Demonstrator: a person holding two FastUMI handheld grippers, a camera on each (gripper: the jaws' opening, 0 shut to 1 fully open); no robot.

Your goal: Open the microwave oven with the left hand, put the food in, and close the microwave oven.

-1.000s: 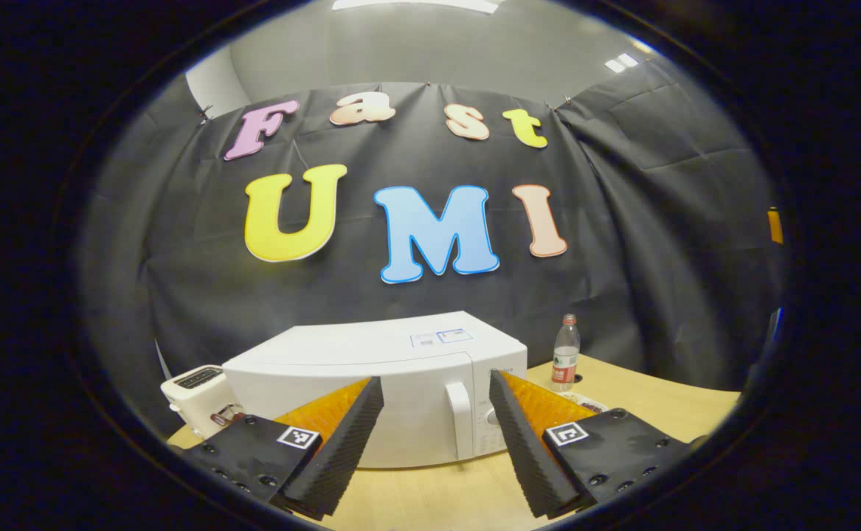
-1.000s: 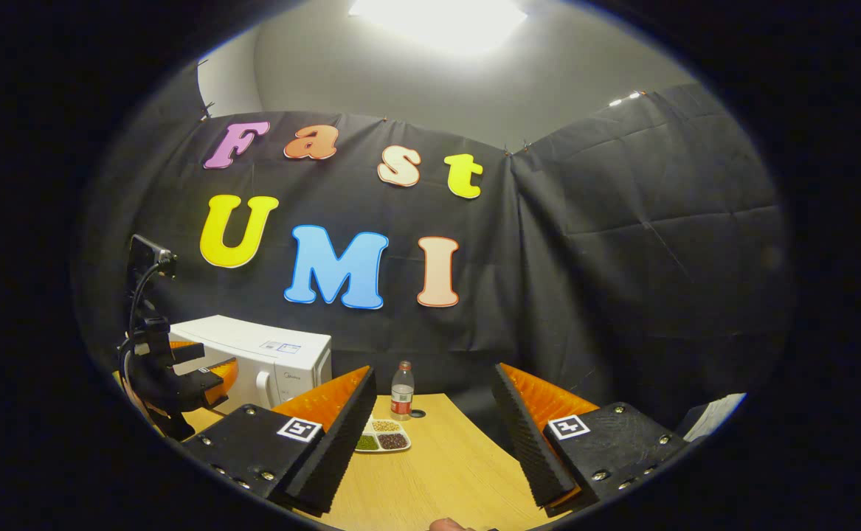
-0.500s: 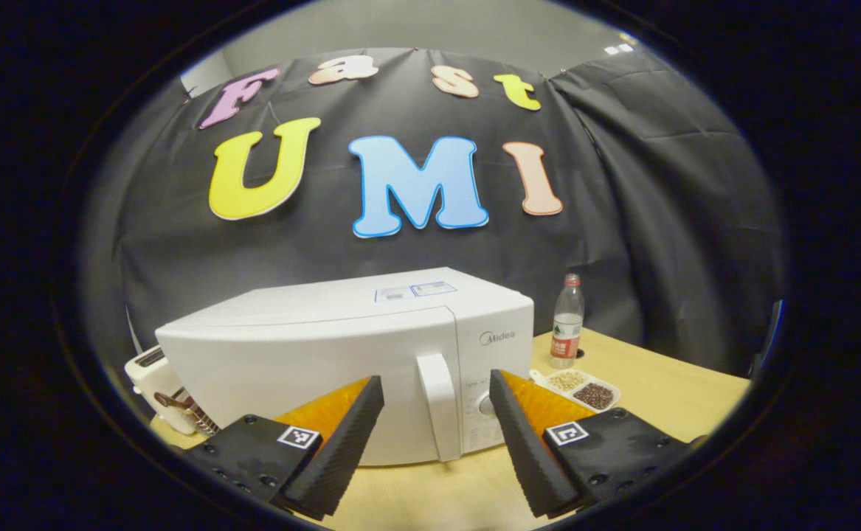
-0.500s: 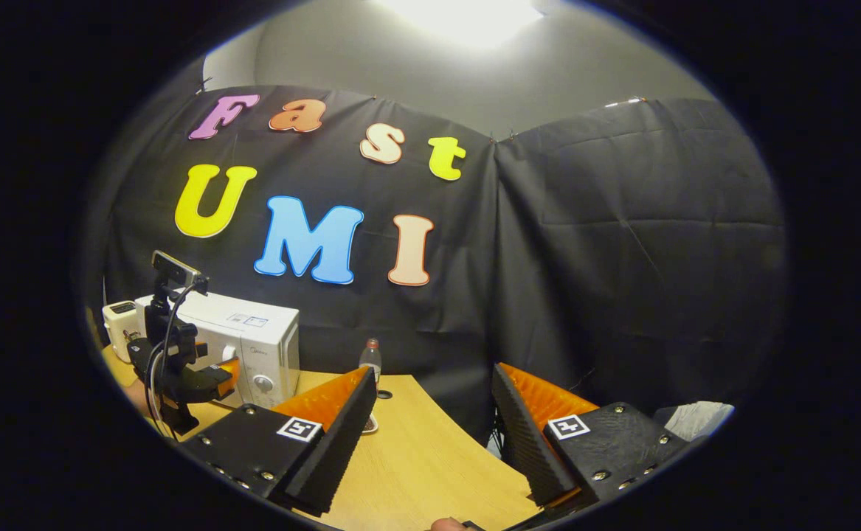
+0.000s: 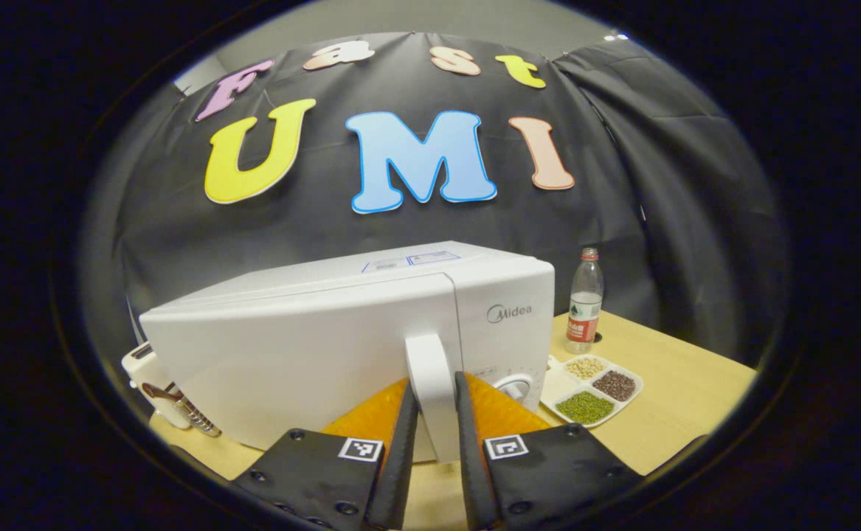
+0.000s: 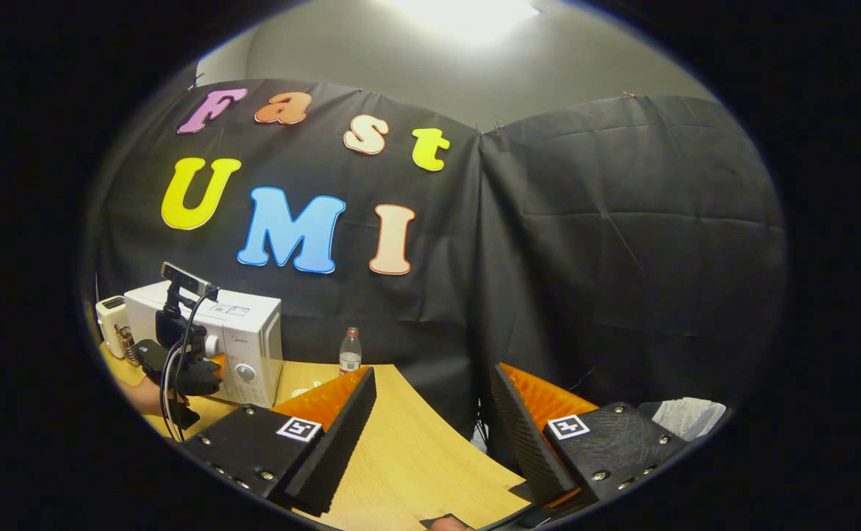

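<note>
- One microwave oven [image 5: 341, 346], dead ahead of the left hand-held gripper [image 5: 434, 472].
- One water bottle [image 5: 585, 301], off to its right.
- One divided food tray [image 5: 594, 387], three filled compartments.
- One toaster [image 5: 151, 387], far left.
- Two hand-held grippers in all.

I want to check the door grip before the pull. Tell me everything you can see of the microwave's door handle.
The door handle is a white upright bar, plastic by its look, smooth and slightly rounded. It stands at the door's right edge, next to the control panel with its round knob, on the white microwave. The door looks shut. The left gripper has closed on the handle, one finger pressing each side, and hides the handle's lower end.
</note>
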